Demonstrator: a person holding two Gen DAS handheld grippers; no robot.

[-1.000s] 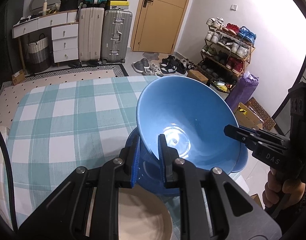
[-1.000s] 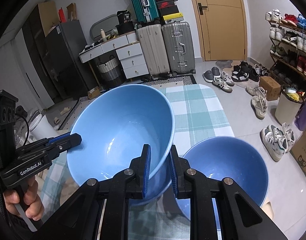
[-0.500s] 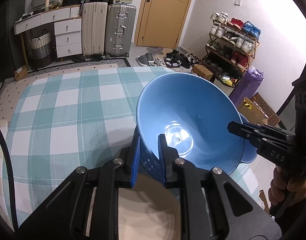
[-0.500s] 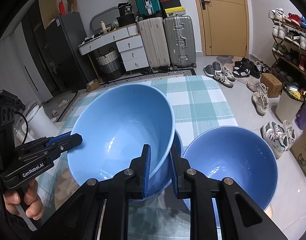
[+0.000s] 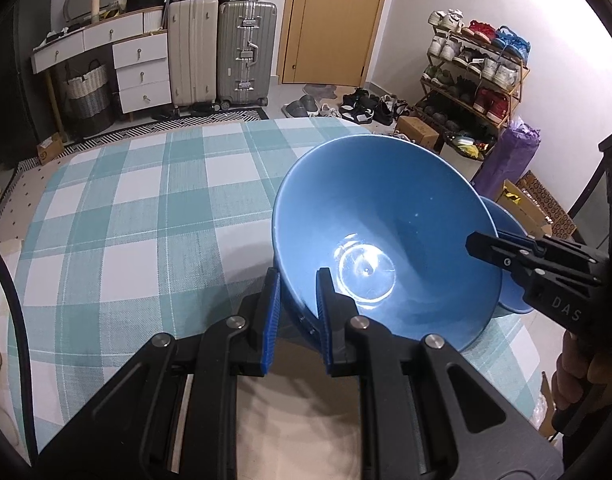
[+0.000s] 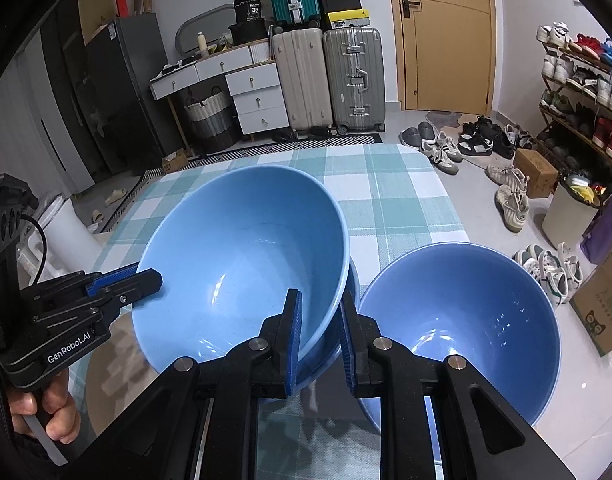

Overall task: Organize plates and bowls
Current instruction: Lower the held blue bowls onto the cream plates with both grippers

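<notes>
1. Since a second ago the large glossy blue bowl [image 5: 386, 240] has sunk closer to the teal-and-white checked tablecloth [image 5: 138, 216].
2. I see both tools clamped on its rim: left gripper [image 5: 296, 292] on the near-left edge, right gripper [image 6: 320, 312] on the opposite edge.
3. The bowl sits tilted into another blue bowl beneath [image 6: 352, 280].
4. A separate blue bowl [image 6: 466, 312] stands just right; a beige plate [image 5: 298, 412] lies below my left gripper.

- Left gripper [image 5: 298, 286]: angled downward, pads clamped on the bowl [image 5: 386, 240] rim at 7 o'clock.
- Right gripper [image 6: 321, 312]: angled downward, clamped on the same rim at 3 o'clock.
- Right hand [image 5: 582, 372]: wrapped around its handle.
</notes>
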